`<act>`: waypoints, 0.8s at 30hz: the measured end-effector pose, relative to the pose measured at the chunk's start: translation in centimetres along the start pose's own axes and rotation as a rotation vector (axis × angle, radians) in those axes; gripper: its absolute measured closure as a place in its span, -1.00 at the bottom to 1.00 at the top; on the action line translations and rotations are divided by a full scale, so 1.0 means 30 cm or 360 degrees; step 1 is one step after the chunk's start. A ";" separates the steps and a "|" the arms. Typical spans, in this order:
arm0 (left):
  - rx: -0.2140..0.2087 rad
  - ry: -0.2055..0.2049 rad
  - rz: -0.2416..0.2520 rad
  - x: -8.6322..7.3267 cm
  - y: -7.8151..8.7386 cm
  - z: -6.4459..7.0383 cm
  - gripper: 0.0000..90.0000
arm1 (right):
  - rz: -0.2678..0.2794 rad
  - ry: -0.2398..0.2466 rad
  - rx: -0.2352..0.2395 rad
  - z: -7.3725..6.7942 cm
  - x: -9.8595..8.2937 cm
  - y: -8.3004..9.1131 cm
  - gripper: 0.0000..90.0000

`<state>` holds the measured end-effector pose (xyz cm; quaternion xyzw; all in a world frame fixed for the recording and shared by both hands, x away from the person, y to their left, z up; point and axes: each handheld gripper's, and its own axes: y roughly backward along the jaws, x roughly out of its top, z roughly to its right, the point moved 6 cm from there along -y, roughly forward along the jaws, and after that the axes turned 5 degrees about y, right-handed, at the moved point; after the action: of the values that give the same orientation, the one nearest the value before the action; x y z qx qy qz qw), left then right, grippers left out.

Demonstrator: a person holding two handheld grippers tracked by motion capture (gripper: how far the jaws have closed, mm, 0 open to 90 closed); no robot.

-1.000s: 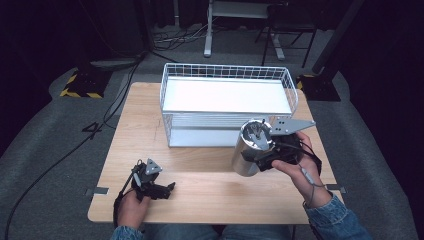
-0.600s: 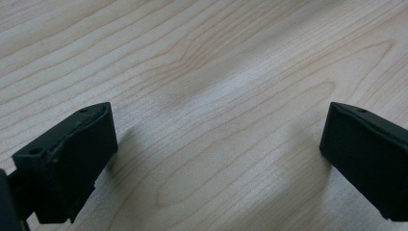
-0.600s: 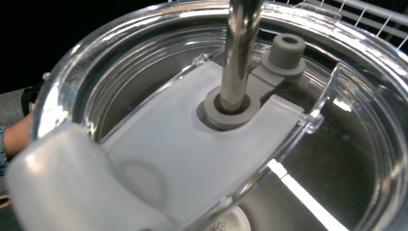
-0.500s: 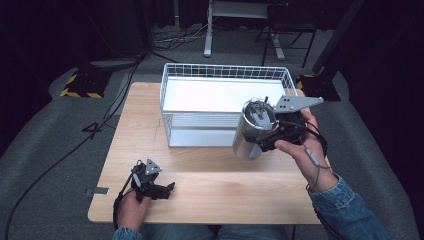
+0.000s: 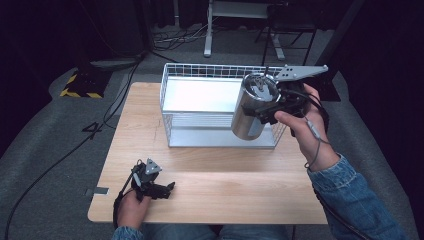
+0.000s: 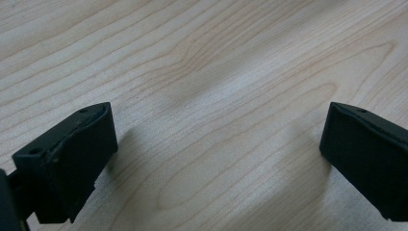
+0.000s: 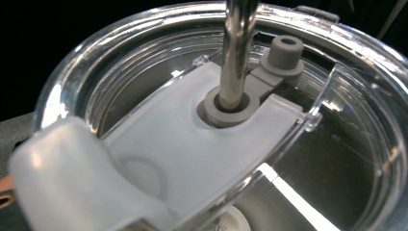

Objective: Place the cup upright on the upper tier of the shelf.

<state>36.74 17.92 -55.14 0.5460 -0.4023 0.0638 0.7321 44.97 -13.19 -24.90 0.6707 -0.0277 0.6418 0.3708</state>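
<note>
My wooden table (image 5: pixel 210 200) stood on a soft grey floor (image 5: pixel 50 150), and its top was light brown with wavy lines in the wood. The room behind it was very dark, but I could see the white legs of a desk (image 5: pixel 207 30) far back, with black cables (image 5: pixel 175 40) lying in a tangle on the floor near them. A block with yellow and black stripes (image 5: pixel 80 85) sat on the floor to the left of the table, one long black cable (image 5: pixel 60 160) ran across the grey floor on that side, and a small grey bracket (image 5: pixel 97 191) stuck out from the table's near left edge.
</note>
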 end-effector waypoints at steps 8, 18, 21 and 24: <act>-0.0004 0.0002 0.0001 0.000 -0.001 0.000 -1.00 | 0.0012 -0.0021 -0.0053 0.054 0.064 -0.047 -0.92; -0.0003 0.0003 0.0000 0.000 -0.001 0.000 -1.00 | 0.0060 -0.0058 -0.0171 0.148 0.138 -0.120 -0.93; -0.0002 0.0007 0.0002 0.001 -0.001 0.001 -1.00 | 0.0068 -0.0071 -0.0195 0.169 0.149 -0.143 -0.92; -0.0002 0.0006 0.0002 0.001 -0.001 0.001 -1.00 | 0.0063 -0.0081 -0.0218 0.189 0.158 -0.165 -0.92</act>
<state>36.75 17.89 -55.14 0.5452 -0.4014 0.0651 0.7331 53.11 -10.55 -22.47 0.6593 -0.0941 0.6283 0.4022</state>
